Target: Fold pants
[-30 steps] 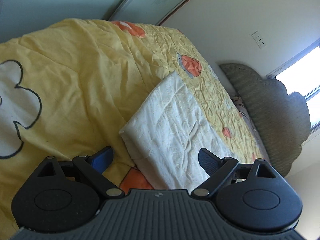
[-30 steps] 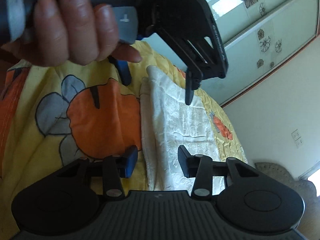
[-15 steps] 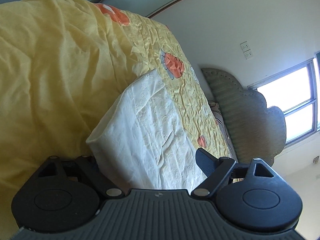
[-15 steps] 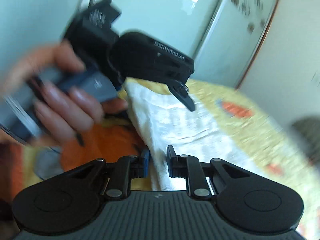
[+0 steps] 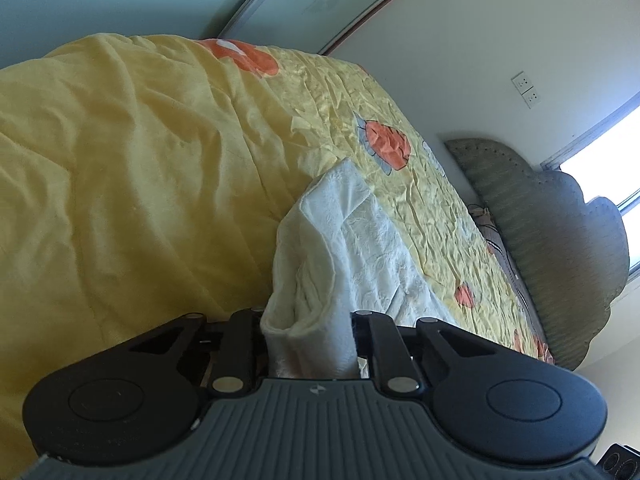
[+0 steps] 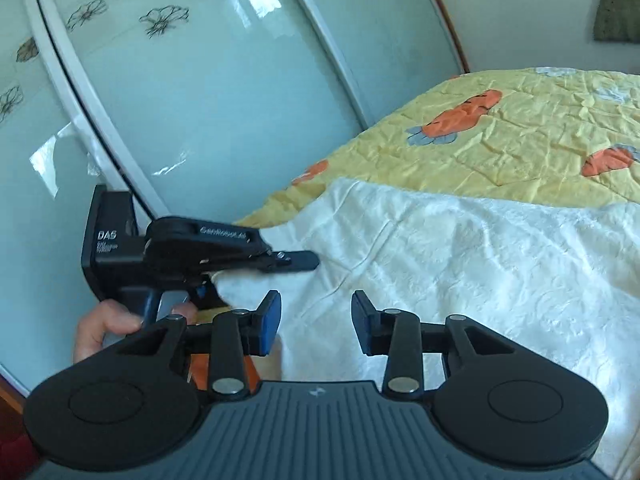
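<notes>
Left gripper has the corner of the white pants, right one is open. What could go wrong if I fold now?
The left gripper pinches only a bunched corner of the white pants, so it may slip. The right gripper is open over the cloth, holding nothing: lifting one-sided would likely skew the fold and drag the pants across the yellow bedspread.

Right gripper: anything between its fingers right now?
Only white pants fabric, lying below the open right gripper, ungripped; right wrist view. The left gripper pinches the corner.

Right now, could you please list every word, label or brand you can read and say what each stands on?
"DAS": white letters on the left gripper body.
Smaller lines under "DAS": too small to read.
Embossed word on its arm: starts "Gen", rest blurred.
Small emblem on the right gripper housing: no letters.
</notes>
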`<state>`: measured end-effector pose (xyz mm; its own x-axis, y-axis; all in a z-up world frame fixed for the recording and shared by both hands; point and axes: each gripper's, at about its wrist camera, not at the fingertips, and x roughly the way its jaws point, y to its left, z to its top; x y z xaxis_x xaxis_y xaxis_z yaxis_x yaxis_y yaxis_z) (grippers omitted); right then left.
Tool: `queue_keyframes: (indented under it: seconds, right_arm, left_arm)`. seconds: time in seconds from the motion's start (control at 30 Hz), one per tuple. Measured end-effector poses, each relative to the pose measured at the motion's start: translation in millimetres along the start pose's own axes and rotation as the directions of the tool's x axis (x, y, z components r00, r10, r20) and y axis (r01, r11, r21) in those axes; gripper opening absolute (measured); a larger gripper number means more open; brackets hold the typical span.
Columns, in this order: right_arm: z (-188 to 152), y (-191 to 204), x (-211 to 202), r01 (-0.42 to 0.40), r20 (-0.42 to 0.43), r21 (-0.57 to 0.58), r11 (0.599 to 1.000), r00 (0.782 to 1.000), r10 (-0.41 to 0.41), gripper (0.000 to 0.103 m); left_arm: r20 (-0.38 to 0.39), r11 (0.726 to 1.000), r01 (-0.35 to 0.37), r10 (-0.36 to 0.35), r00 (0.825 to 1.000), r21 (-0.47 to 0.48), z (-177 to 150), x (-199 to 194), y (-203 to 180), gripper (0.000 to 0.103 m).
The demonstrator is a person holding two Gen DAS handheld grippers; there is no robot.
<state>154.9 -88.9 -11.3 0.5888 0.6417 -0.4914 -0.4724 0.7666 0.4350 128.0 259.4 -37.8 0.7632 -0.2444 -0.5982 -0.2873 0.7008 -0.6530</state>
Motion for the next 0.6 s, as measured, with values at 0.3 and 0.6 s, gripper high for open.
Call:
queue_keyframes:
  seconds: [0.3, 0.6]
  right_arm:
    - [-7.2, 7.2, 19.0, 0.146, -0.068, -0.193, 0.970, 0.985, -0.161, 0.045]
    - [-20.0, 50.3, -2.1, 0.103, 0.004, -0.427, 0.899, 0.994, -0.112, 0.052]
  left_arm:
    - [0.126, 0.990, -0.024, 0.006, 0.992, 0.138, -10.3, -25.4, -36.2, 0.014]
    - [0.225, 0.941, -0.089, 0.015, 0.974, 0.326, -29.2, -42.9, -89.8, 0.013]
